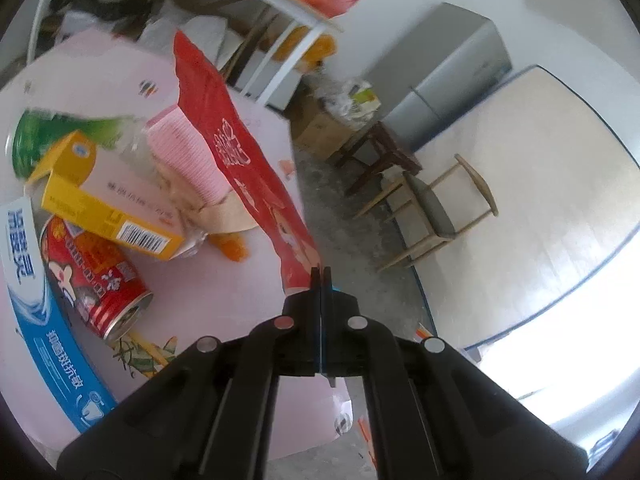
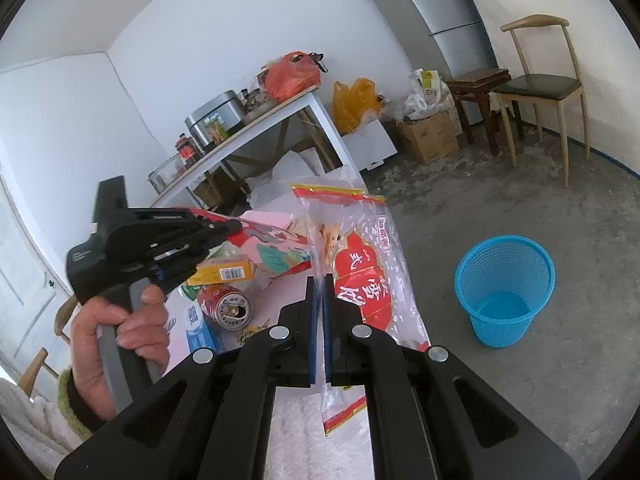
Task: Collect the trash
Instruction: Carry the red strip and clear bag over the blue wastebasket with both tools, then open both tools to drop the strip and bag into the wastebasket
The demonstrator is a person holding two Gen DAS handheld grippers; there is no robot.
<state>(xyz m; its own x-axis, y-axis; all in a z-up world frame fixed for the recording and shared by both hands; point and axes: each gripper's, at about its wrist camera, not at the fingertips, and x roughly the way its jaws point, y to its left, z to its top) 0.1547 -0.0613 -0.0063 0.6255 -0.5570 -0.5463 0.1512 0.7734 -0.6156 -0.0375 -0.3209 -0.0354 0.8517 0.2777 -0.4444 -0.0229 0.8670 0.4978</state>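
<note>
Trash lies heaped on a pink tabletop [image 1: 256, 128], and each gripper already has a piece of it.

In the left wrist view, the left gripper [image 1: 321, 276] has its jaws pressed together on the bottom corner of a long red wrapper [image 1: 224, 120], which stands up and away from the fingertips, lifted clear of the tabletop. Left of it the pile holds a yellow box [image 1: 100, 196] with a barcode, a red can [image 1: 96, 280] on its side with its open end toward the camera, a blue-and-white toothpaste box [image 1: 40, 312] along the tabletop's near edge, a green-labelled bottle [image 1: 44, 132] at the back and a pink ribbed packet [image 1: 184, 156] just behind the wrapper. Beyond the tabletop's edge are a concrete floor, a wooden chair [image 1: 436, 208] and a grey refrigerator [image 1: 452, 80].

In the right wrist view, the right gripper [image 2: 319, 280] is closed on a clear plastic bag [image 2: 360, 264] printed in red and yellow; the bag passes between the pads and hangs out below them. To the left, a hand [image 2: 116, 324] in a green cuff grips the handle of the left gripper, whose tips pinch the red wrapper above the yellow box and the red can. A blue mesh wastebasket [image 2: 505, 288] stands on the floor, well apart to the right of the tabletop; nothing can be seen in it.
</note>
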